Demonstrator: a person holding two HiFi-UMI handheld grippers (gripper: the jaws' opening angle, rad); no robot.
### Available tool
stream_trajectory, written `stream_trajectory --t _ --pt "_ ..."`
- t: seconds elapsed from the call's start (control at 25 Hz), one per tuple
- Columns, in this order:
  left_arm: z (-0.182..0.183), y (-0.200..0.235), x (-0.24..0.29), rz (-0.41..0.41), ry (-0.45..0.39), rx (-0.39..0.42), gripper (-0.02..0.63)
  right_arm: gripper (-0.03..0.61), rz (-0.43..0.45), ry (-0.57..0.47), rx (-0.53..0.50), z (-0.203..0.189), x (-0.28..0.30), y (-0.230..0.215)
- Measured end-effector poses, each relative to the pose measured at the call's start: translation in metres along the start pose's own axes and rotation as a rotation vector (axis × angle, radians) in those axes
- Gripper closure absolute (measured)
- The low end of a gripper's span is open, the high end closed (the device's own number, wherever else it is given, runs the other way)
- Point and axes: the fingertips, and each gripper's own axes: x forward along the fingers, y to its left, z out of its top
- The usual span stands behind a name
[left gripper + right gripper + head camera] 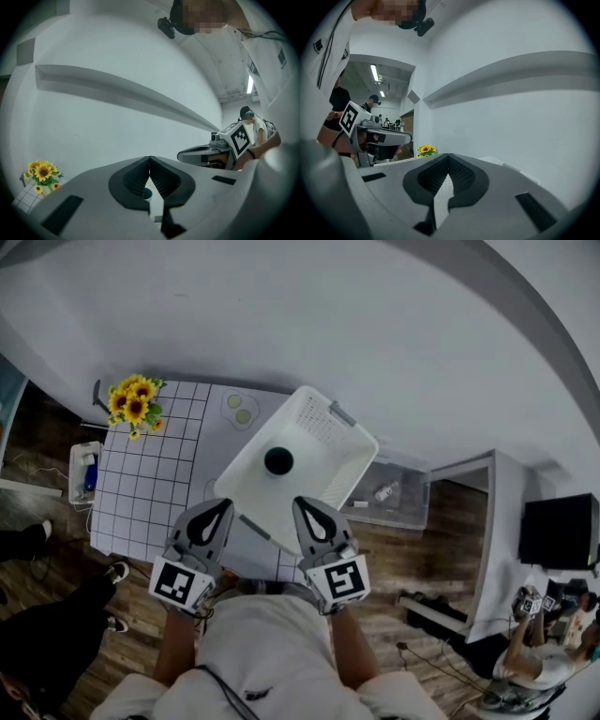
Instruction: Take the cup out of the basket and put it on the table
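A white perforated basket (pixel 323 442) hangs tilted over the near right corner of the checked table (pixel 155 479). A dark cup (pixel 278 461) stands inside it. My left gripper (pixel 225 506) and right gripper (pixel 302 502) both meet the basket's near rim, a hand's width apart. In the left gripper view the jaws (pixel 149 161) are closed tip to tip, and the cup (pixel 147 193) shows in the gap under them. In the right gripper view the jaws (pixel 448 159) are closed too, with the basket's perforated wall (pixel 443 192) running between them.
Sunflowers (pixel 134 401) stand at the table's far left corner, and a pale plate (pixel 239 409) lies behind the basket. A clear bin (pixel 398 493) sits on the floor to the right, a small bin (pixel 84 470) to the left. A person's legs (pixel 56 615) are at the left.
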Motion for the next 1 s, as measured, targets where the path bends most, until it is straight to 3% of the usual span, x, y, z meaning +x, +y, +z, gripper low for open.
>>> stream_trajectory --t 0.48,0.72,1.0 --pt "-0.006 0.011 0.029 0.017 0.027 -0.033 0.604 0.563 0.115 0.185 -0.091 -0.032 0.041 -0.03" --pt "-0.009 0.019 0.033 0.036 0.034 -0.048 0.604 0.548 0.232 0.263 -0.196 -0.04 0.066 -0.036" --pt "-0.012 0.027 0.035 0.053 0.046 -0.058 0.604 0.407 0.401 0.364 -0.333 -0.066 0.097 -0.031"
